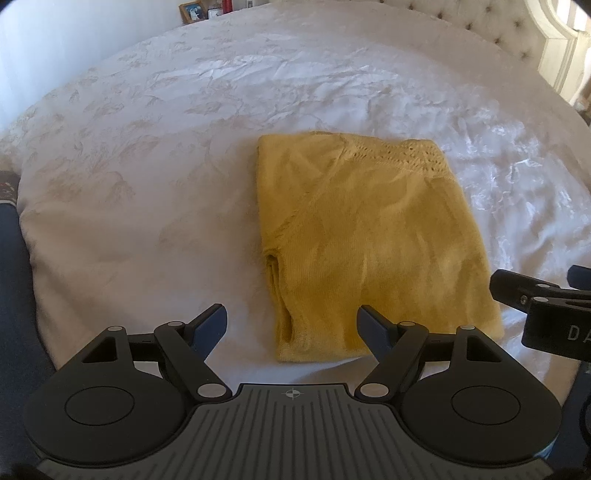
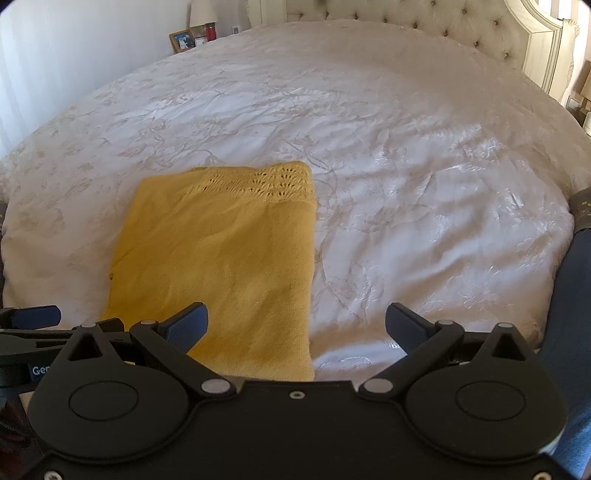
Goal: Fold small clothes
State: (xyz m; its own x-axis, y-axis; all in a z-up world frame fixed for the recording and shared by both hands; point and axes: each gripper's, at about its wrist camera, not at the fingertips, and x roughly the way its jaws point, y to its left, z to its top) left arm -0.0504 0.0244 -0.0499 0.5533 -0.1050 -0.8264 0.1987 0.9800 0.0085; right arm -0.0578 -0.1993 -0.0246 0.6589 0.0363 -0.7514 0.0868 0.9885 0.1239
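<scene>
A yellow knit garment (image 1: 365, 236) lies folded into a rectangle on the white bedspread (image 1: 147, 184), its lacy hem at the far end. It also shows in the right wrist view (image 2: 221, 258). My left gripper (image 1: 291, 325) is open and empty, just above the garment's near left corner. My right gripper (image 2: 295, 325) is open and empty over the garment's near right edge; its left finger (image 2: 184, 326) is above the fabric. The right gripper shows at the right edge of the left wrist view (image 1: 546, 306), and the left gripper at the left edge of the right wrist view (image 2: 33, 317).
A tufted headboard (image 2: 406, 18) stands at the far end of the bed. A nightstand with a picture frame (image 2: 181, 40) and a red bottle (image 2: 210, 31) is at the far left. The person's dark trouser leg (image 2: 569, 332) is at the right edge.
</scene>
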